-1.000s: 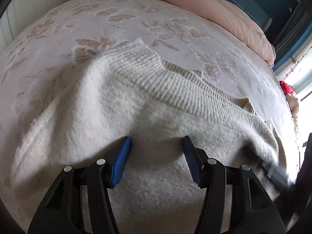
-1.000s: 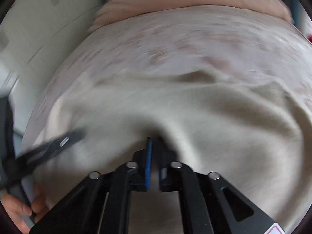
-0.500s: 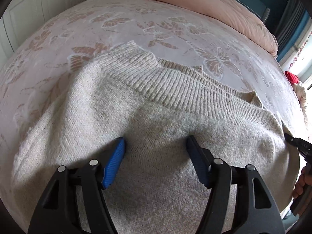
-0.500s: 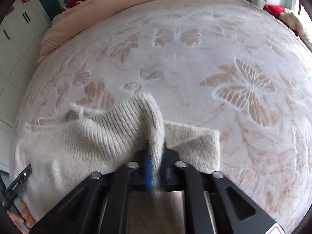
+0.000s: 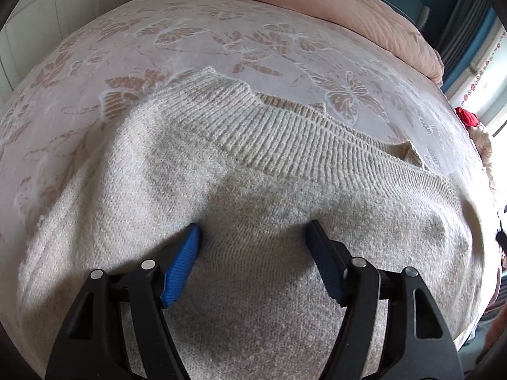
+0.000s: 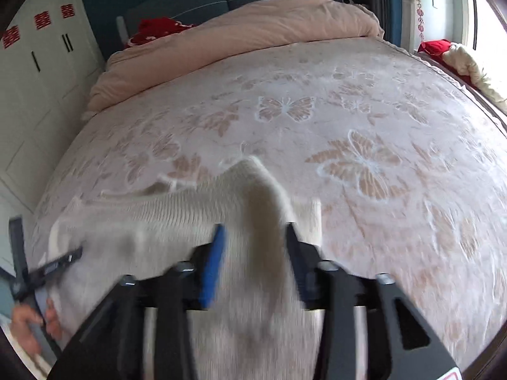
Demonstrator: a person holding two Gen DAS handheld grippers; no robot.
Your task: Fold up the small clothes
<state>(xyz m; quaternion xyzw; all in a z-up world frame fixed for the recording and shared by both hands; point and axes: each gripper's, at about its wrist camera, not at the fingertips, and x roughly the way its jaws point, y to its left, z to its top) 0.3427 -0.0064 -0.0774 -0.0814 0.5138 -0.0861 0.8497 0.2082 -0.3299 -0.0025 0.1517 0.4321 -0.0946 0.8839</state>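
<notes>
Broadly, a bed (image 6: pixel 364 164) with a butterfly-patterned cover stretches ahead of both tongs. On it, directly beneath them, lies a cream knitted sweater (image 5: pixel 253 196), its ribbed hem (image 5: pixel 285 145) just beyond the left tongs (image 5: pixel 253 243), whose jaws are opening, empty, above the knit. The right tongs (image 6: pixel 253 247) are opening too, a raised fold of sweater between them. A fold seems just laid; next likely calls for regripping an edge.
</notes>
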